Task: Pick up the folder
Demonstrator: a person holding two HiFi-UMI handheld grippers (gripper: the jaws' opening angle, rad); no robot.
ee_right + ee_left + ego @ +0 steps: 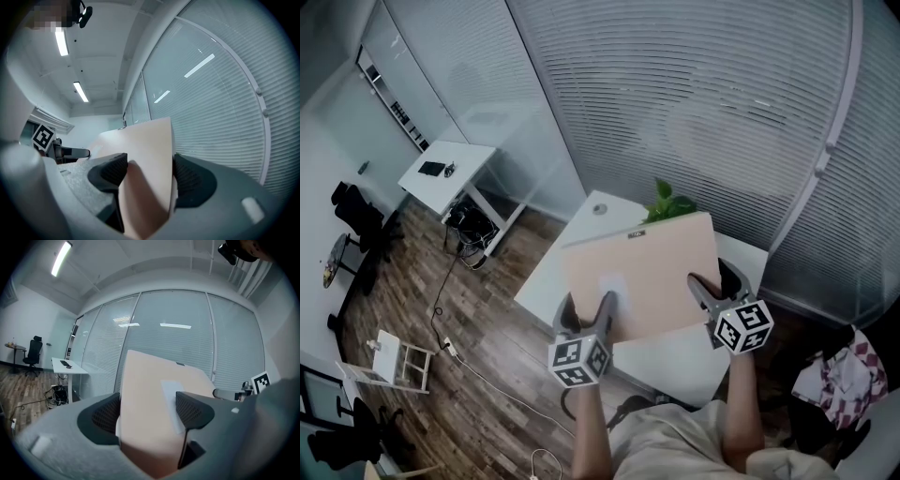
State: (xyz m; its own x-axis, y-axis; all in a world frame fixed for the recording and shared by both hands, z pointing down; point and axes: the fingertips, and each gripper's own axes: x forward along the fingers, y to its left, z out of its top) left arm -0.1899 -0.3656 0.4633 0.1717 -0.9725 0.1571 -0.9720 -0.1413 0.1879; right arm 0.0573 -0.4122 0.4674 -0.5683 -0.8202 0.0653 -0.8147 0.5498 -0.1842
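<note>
While both grippers clamp it, the folder (642,272) sits up over the white table (675,361), held by its near edge. We mark the left gripper (586,311) closed on the folder's near left part and the right gripper (719,284) closed on its near right corner. In the left gripper view the folder (150,390) fills the gap of the left gripper (147,413), with one dark ribbed pad pressed on each face. The right gripper view shows the same: the right gripper (149,173) pinches the folder (145,145) right at its side edge, pads tight on both sides.

The folder is pale peach, flat and closed, with a small white label (612,281) just beside the left gripper's upper finger. Its far edge tilts upward toward the blinds (703,103) (whether any part touches the table we cannot tell). A green plant (668,202) peeks out behind the folder's far edge. Off to the left, well apart, a second white desk (445,173) stands on the wood floor (487,328), with a black chair (356,211) beyond it.
</note>
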